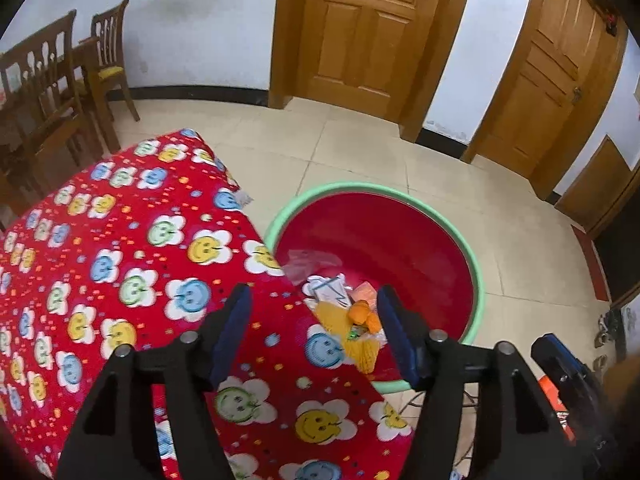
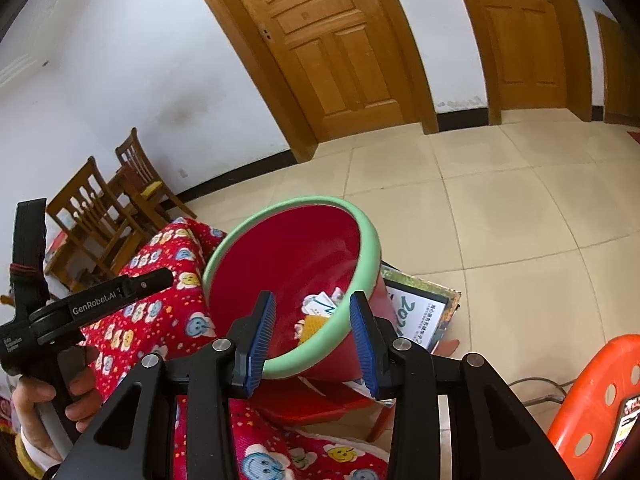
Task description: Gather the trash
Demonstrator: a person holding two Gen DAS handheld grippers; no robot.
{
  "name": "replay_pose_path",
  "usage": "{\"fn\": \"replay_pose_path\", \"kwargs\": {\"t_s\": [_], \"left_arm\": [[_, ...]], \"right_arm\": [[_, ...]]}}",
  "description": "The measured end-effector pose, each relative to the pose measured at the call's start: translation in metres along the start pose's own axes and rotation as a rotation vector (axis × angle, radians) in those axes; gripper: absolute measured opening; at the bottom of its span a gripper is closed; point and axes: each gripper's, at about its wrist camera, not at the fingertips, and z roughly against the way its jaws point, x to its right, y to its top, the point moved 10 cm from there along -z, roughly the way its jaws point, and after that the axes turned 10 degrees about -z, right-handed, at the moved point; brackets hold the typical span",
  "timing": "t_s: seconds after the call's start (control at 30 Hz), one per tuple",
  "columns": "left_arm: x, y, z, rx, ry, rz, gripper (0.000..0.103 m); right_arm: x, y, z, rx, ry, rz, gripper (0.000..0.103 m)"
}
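A red basin with a green rim (image 1: 478,280) stands beside the table, which is covered in a red smiley-flower cloth (image 1: 120,240). Trash lies in the basin: orange peel (image 1: 362,312), yellow netting (image 1: 360,350), white paper (image 1: 328,286) and clear plastic (image 1: 308,262). My left gripper (image 1: 316,320) hangs open over the table edge and the basin, with nothing between its fingers. In the right wrist view the basin (image 2: 280,264) tilts toward the table. My right gripper (image 2: 314,340) is shut on its green rim (image 2: 320,344), one pad inside and one outside. White paper (image 2: 320,304) shows inside the basin.
Wooden chairs (image 1: 60,92) stand behind the table and two wooden doors (image 1: 360,32) line the far wall. A red stool (image 2: 312,404) sits under the basin, beside a printed calendar (image 2: 420,316) on the tiled floor. An orange plastic chair (image 2: 592,400) is at the right. A hand (image 2: 36,396) holds the left gripper's handle.
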Motion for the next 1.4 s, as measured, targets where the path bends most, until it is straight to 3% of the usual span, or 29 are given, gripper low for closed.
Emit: {"fn": "replay_pose_path", "kwargs": {"t_s": [0.33, 0.7, 1.03, 1.4], "left_arm": [[-0.028, -0.023, 0.051, 0.03, 0.082, 0.032, 0.072], [-0.067, -0.063, 0.127, 0.103, 0.204, 0.125, 0.085], [-0.084, -0.105, 0.179, 0.133, 0.302, 0.181, 0.086], [-0.097, -0.133, 0.216, 0.171, 0.379, 0.237, 0.086]], "right_arm": [[-0.047, -0.012, 0.027, 0.009, 0.103, 0.075, 0.056], [-0.092, -0.046, 0.054, -0.008, 0.154, 0.196, 0.081], [-0.107, -0.071, 0.072, 0.009, 0.147, 0.259, 0.089], [-0.119, -0.083, 0.095, 0.031, 0.181, 0.285, 0.089]]}}
